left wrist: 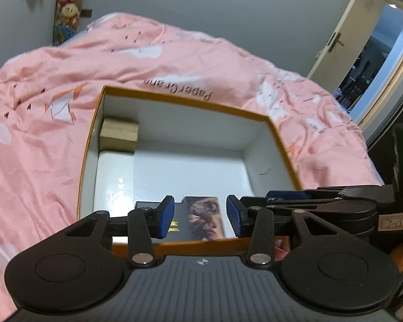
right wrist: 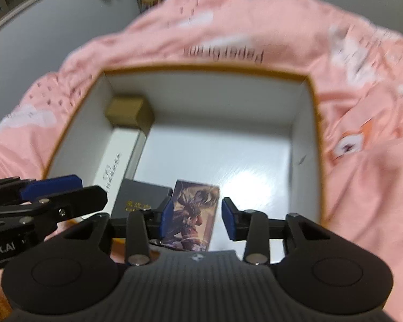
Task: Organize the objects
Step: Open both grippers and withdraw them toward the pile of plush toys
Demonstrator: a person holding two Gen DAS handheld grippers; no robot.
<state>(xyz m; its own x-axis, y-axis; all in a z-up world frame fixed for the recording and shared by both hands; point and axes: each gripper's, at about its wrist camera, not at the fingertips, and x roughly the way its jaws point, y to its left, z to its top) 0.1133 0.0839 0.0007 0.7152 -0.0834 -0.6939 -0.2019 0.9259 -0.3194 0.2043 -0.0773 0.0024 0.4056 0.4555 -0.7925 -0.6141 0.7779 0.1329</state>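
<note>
A bed is covered by a pink quilt (left wrist: 174,61), soft and creased, printed with white clouds and paper cranes. On it sits an open rectangular box (left wrist: 258,116) of stiff card, orange at the rim, white and smooth inside, with a glossy floor.

Along the box's left wall a long white carton (right wrist: 115,158) is laid flat, with dark lettering on its top. In the far left corner a small brown cardboard cube (left wrist: 119,134) is seen, matte, touching the carton's far end. At the near edge, a black flat case (right wrist: 139,198) with gold lettering is lying beside the carton. Just right of it a card pack (right wrist: 194,214) is found, rectangular, printed with a glossy figure picture.

The right gripper (right wrist: 196,218) is held over the near edge, jaws parted around the pack; the left pad is just beside it, contact unclear. The left gripper (left wrist: 200,216) is held with jaws apart, nothing between them.
</note>
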